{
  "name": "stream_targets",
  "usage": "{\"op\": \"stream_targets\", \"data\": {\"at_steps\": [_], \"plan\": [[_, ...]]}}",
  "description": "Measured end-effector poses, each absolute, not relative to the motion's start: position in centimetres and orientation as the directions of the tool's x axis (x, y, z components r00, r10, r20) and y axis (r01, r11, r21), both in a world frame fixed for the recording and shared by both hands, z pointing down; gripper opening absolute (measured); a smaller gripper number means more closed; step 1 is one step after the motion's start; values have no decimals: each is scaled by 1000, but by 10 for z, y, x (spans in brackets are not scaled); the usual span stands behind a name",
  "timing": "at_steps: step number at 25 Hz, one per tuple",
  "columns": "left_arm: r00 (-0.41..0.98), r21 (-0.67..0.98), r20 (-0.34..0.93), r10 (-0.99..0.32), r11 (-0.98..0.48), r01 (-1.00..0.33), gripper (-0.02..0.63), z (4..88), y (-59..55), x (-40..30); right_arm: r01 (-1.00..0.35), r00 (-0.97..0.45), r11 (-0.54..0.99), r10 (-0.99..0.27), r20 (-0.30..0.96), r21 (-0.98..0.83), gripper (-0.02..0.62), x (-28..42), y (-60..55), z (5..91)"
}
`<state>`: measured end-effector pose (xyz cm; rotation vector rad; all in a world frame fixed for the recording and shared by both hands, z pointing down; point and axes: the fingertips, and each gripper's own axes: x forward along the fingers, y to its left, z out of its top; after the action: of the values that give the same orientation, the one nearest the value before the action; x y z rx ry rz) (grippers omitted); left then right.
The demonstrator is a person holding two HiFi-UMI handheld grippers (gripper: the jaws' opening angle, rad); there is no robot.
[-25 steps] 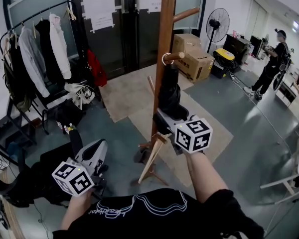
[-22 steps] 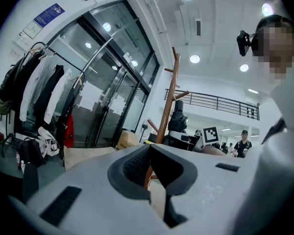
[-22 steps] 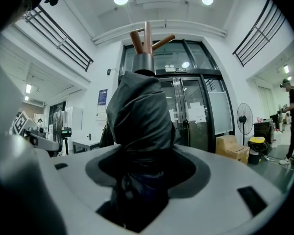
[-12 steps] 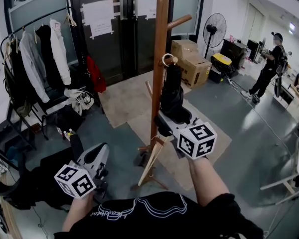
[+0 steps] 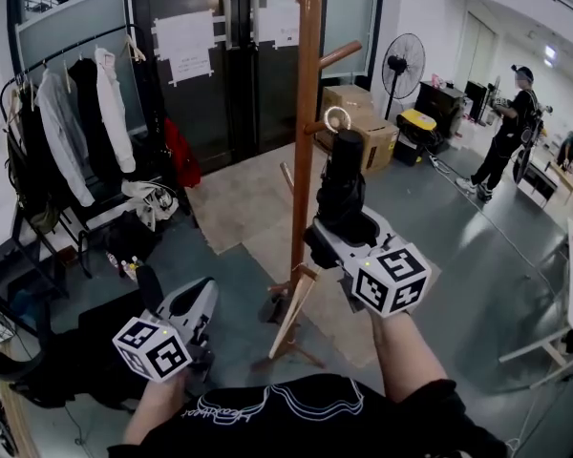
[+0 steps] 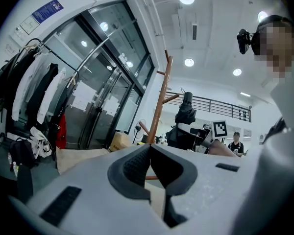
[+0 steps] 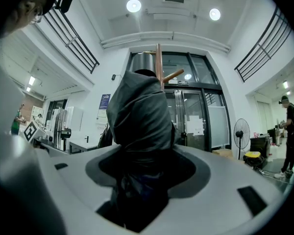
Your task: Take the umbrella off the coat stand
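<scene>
The right hand-held gripper (image 7: pixel 141 182) is clamped on the folded black umbrella (image 7: pixel 139 114). Its two jaws press the bunched fabric from either side, and the bundle fills the gap between them. In the head view this same hand-held gripper (image 5: pixel 342 229) carries the umbrella (image 5: pixel 345 181) roughly upright and clear of the floor. The umbrella is just to the right of the wooden coat stand (image 5: pixel 306 113) and close beside its pole. A pale loop (image 5: pixel 339 119) at the umbrella's top end sits at the tip of a short peg (image 5: pixel 317 127) on the pole. Whether the loop is round the peg or free of it cannot be told. A longer peg (image 5: pixel 340 52) slants up from the pole above it.

The left hand-held gripper (image 5: pixel 150 282) hangs low at the person's left, well apart from the stand. Its jaws are pressed together with nothing between them.

Further out, a beige mat (image 5: pixel 248 184) covers part of the grey floor behind the stand. Dark glass doors (image 5: pixel 224 55) beyond it have paper sheets taped on. A clothes rail (image 5: pixel 72 113) hung with jackets stands at the left. To the right are cardboard boxes (image 5: pixel 374 132), a standing fan (image 5: pixel 402 65) and, at the far right, a person in dark clothes (image 5: pixel 506 132)
</scene>
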<state>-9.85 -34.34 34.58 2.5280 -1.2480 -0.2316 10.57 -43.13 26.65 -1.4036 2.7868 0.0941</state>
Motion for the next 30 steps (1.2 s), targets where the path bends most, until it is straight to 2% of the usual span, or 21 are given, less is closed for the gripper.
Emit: {"op": "stream_targets", "data": {"at_steps": [10,30], "plan": [[670,342,-30,-741,-638,-690,6,343,-319,-89,-805,-593,592,-803,-53,44,259,106,-368,274],[757,310,-1,-653,-720,-621,6,351,-274,-64,-818,-571,564,-820,40,-113,259,112,-280,367]]}}
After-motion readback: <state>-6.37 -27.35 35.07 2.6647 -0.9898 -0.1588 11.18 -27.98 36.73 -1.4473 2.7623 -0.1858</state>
